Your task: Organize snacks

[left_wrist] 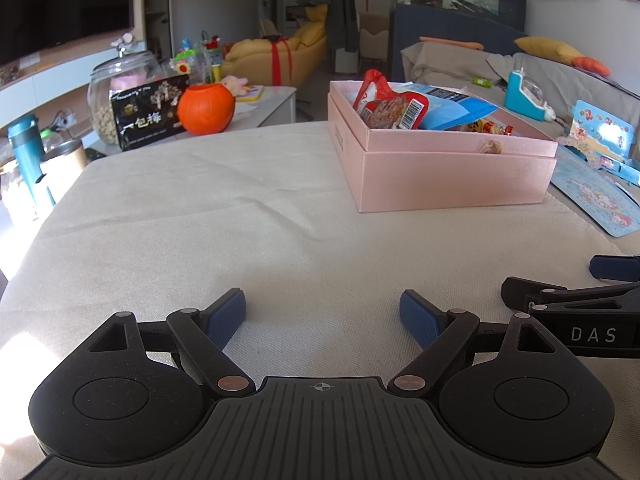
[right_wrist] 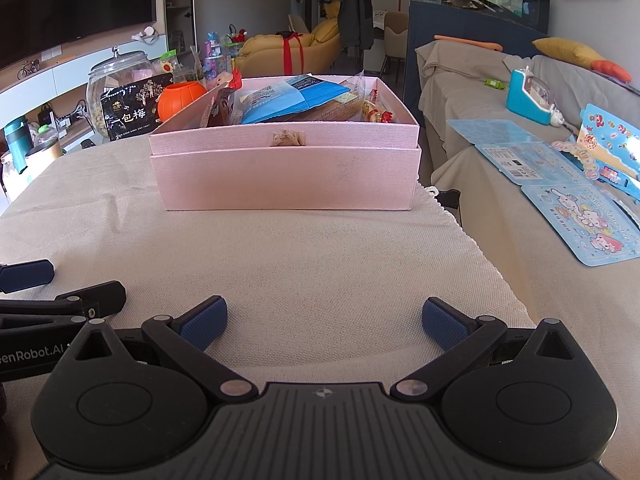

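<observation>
A pink box [left_wrist: 452, 178] stands on the cream cloth at the far right of the left wrist view, and straight ahead in the right wrist view [right_wrist: 286, 178]. It holds several snack packs: a red pack [left_wrist: 390, 106], a blue bag [left_wrist: 456, 108] [right_wrist: 296, 98], and small wrapped snacks [right_wrist: 376, 110]. My left gripper [left_wrist: 322, 314] is open and empty, low over the cloth. My right gripper [right_wrist: 324, 320] is open and empty, just right of the left one, which shows in its view [right_wrist: 60, 300].
A black snack bag [left_wrist: 150, 118], an orange pumpkin pot [left_wrist: 205, 108] and a glass jar [left_wrist: 116, 88] stand beyond the cloth's far left edge. A sofa with blue toy packs [right_wrist: 580, 216] lies right of the table. A teal bottle [left_wrist: 26, 152] stands left.
</observation>
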Motion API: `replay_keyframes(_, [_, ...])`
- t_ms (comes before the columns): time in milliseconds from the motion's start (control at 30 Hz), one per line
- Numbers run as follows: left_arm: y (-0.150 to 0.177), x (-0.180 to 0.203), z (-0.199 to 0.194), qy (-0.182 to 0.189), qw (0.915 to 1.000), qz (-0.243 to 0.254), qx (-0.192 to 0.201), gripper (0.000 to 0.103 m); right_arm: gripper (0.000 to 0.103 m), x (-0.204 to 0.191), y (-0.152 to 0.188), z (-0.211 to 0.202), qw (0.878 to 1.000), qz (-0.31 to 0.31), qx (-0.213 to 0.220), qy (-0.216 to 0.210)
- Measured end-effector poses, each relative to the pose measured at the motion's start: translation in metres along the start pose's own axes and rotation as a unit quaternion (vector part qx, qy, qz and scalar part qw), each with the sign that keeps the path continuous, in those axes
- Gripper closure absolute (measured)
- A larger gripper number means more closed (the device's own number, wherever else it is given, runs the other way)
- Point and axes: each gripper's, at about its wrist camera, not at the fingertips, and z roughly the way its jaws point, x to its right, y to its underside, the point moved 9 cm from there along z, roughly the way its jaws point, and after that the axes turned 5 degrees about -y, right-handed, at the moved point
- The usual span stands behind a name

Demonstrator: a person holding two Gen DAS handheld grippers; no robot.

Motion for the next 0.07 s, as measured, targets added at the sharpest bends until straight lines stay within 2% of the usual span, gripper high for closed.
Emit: replay_keyframes(67, [0.0002,0.0005,-0.0001,-0.001,1.0000,0.002,0.000,0.014,0.000,0.0000,0.0000,0.0000,1.000,0.000,0.000,0.000])
